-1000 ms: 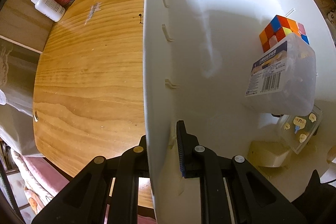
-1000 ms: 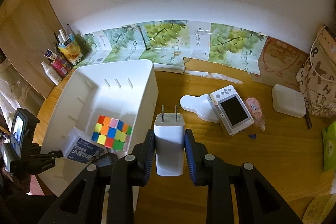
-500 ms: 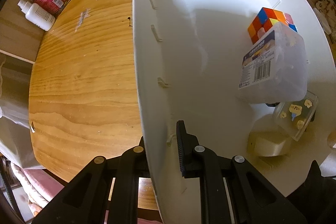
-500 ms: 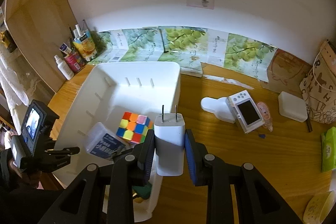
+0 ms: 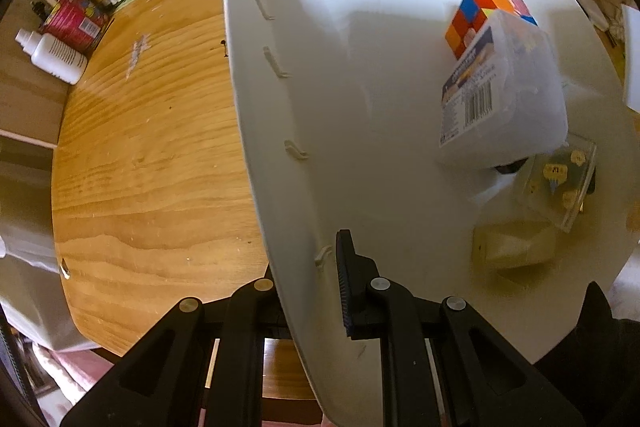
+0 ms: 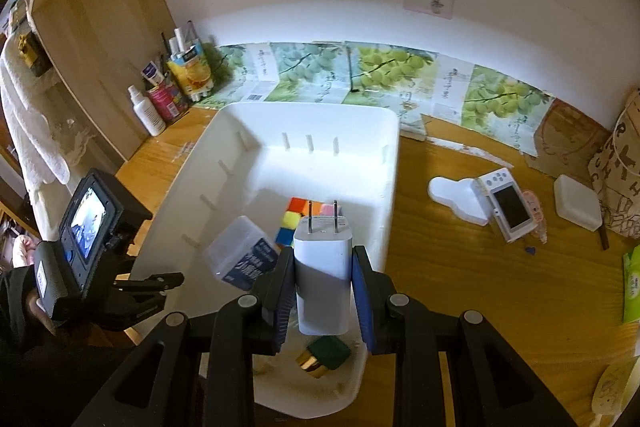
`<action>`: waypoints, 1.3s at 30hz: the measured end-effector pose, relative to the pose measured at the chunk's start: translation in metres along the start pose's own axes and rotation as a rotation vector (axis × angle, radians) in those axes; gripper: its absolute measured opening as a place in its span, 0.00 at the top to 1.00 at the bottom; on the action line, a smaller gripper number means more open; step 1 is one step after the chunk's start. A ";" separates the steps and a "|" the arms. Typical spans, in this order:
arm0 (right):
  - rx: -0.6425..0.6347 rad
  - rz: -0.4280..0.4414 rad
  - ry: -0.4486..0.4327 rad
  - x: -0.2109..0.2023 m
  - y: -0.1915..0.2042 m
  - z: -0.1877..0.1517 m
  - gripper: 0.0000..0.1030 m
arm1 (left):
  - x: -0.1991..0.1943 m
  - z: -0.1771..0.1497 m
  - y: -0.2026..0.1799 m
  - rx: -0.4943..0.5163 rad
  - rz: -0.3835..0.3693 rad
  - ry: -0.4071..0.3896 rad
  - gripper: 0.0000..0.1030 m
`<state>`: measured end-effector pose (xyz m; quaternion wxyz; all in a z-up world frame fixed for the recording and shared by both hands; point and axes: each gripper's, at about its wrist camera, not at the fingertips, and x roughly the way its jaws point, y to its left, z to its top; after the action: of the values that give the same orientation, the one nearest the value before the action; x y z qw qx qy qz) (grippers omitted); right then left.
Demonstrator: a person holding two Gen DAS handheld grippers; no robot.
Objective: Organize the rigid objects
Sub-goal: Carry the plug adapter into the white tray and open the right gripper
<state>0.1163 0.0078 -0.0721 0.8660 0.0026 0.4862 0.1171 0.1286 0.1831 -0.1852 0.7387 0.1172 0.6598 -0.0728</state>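
A large white bin stands on the wooden table. My left gripper is shut on the bin's near left wall, one finger outside and one inside. My right gripper is shut on a white plug charger, prongs pointing away, held over the bin's near right part. Inside the bin lie a colourful puzzle cube, a clear labelled plastic box, a small clear case, a pale block and a dark green box with a gold end.
On the table right of the bin lie a white handheld game console, a white flat shape and a white square box. Bottles and cartons crowd the far left corner. A green packet lies at the right edge.
My right gripper has carried the charger leftward from over the table to above the bin. The bin has shifted and turned slightly in the left wrist view.
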 end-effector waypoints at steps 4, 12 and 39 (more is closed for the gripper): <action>-0.003 0.006 0.009 0.003 0.012 -0.002 0.73 | 0.000 -0.004 -0.009 0.039 0.000 -0.001 0.85; -0.005 0.018 0.034 0.012 0.034 -0.007 0.73 | 0.001 -0.012 -0.021 0.106 -0.005 0.006 0.85; 0.010 0.052 0.006 0.008 0.032 -0.006 0.53 | 0.009 -0.004 -0.009 0.075 -0.004 0.040 0.86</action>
<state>0.1089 0.0401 -0.0782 0.8611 0.0192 0.4892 0.1369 0.1237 0.1762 -0.1956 0.7202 0.1451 0.6715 -0.0967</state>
